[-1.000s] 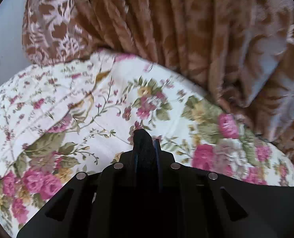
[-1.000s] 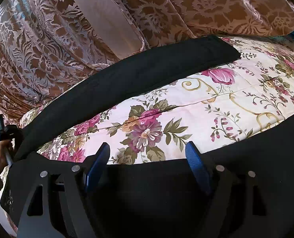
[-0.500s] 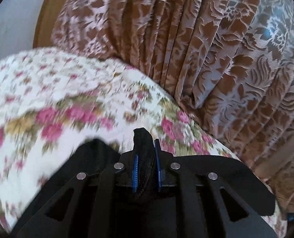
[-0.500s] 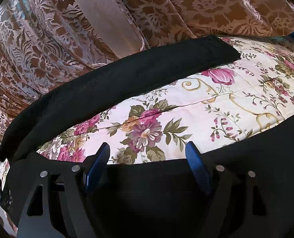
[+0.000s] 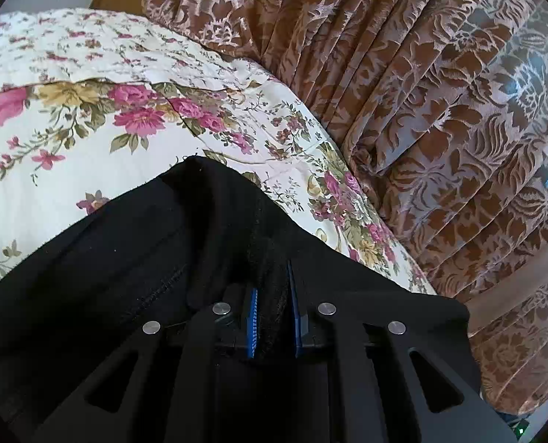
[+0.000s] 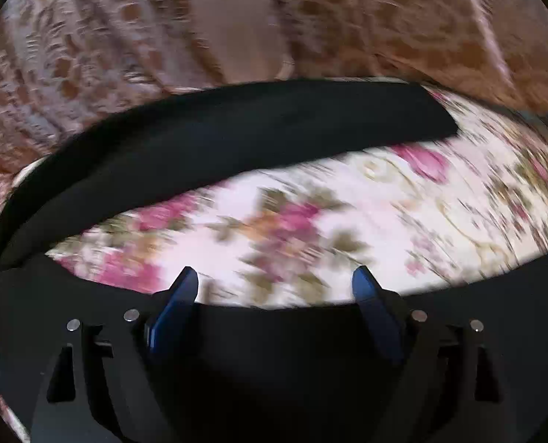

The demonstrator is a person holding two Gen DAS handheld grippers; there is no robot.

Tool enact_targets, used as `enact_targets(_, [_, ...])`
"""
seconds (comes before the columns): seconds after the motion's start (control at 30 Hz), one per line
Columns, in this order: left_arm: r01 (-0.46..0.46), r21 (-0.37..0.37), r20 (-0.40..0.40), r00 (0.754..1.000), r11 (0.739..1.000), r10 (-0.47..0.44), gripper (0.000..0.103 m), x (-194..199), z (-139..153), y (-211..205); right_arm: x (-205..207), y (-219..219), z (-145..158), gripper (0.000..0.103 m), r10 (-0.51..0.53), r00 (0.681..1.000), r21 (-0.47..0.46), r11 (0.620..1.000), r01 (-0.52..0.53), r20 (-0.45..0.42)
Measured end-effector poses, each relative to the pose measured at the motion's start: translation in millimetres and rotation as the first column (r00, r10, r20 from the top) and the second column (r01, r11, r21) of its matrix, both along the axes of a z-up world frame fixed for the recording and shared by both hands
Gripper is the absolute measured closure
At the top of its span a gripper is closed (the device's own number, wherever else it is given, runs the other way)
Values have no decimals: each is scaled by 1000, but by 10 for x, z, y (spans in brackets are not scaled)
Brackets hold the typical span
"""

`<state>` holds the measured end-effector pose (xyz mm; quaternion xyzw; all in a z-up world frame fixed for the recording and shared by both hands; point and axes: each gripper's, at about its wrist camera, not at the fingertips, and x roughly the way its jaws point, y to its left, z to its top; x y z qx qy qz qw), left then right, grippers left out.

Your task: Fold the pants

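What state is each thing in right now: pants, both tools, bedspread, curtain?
Black pants: unfolded, one leg stretched flat on the bed.
Left tool: shut on a bunched fold of the pants.
Right tool: jaws opening, nothing between them.
Floral bedspread: spread, lightly creased.
Brown curtain: hanging in pleats.

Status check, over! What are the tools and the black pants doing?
Left tool shut on pants. Right tool opening, nothing between. Leg stretched over floral bedspread. Nothing blocking.

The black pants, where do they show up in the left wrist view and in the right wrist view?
Left wrist: pants fill the lower half, a fold pinched in the left gripper.
Right wrist: one leg arcs across the middle; more lies along the bottom.
Shared landmark: floral bedspread.
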<state>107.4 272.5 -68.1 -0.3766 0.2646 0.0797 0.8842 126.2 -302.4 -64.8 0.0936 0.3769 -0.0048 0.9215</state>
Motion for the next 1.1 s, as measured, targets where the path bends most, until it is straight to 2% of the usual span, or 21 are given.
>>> enact_targets(0.17, [3, -12, 21, 1000, 1000, -3, 90, -21, -16, 6, 364, 428, 444, 12, 151, 988, 65, 986, -153, 36])
enact_targets(0.27, [7, -30, 36, 999, 1000, -6, 90, -29, -32, 29, 754, 731, 629, 12, 190, 982, 124, 974, -190, 5])
enact_targets(0.4, [10, -38, 44, 999, 999, -8, 90, -33, -37, 38, 1273, 977, 736, 12, 183, 981, 322, 934, -153, -65])
enact_targets(0.5, [11, -45, 51, 999, 999, -9, 90, -41, -42, 48, 1626, 1102, 796, 12, 155, 981, 367, 924, -102, -118])
enact_targets(0.57, [13, -53, 57, 998, 998, -10, 90, -44, -47, 58, 1809, 1165, 794, 12, 132, 979, 423, 904, -55, -154])
enact_targets(0.73, [13, -57, 60, 998, 998, -9, 90, -46, -52, 57, 2157, 1227, 607, 13, 67, 961, 509, 857, 82, -268])
enact_targets(0.8, [14, -60, 63, 998, 998, -10, 90, -46, -53, 56, 2222, 1213, 517, 20, 36, 953, 506, 853, 127, -301])
enact_targets(0.9, [17, -68, 68, 998, 998, -12, 90, -46, -62, 62, 2310, 1171, 302, 50, 7, 937, 506, 843, 182, -349])
enact_targets(0.93, [18, -71, 70, 997, 997, -13, 90, -44, -64, 61, 2315, 1145, 248, 66, 10, 935, 516, 836, 186, -353])
enact_targets(0.97, [19, -73, 70, 997, 997, -14, 90, -41, -68, 64, 2307, 1121, 195, 77, 17, 935, 530, 827, 186, -353])
enact_targets(1.03, [22, -80, 76, 997, 997, -16, 90, -42, -71, 66, 2231, 1059, 130, 90, 46, 942, 579, 798, 166, -334])
enact_targets(1.1, [25, -95, 82, 996, 995, -17, 90, -44, -72, 90, 2113, 996, 183, 90, 72, 954, 612, 781, 128, -292])
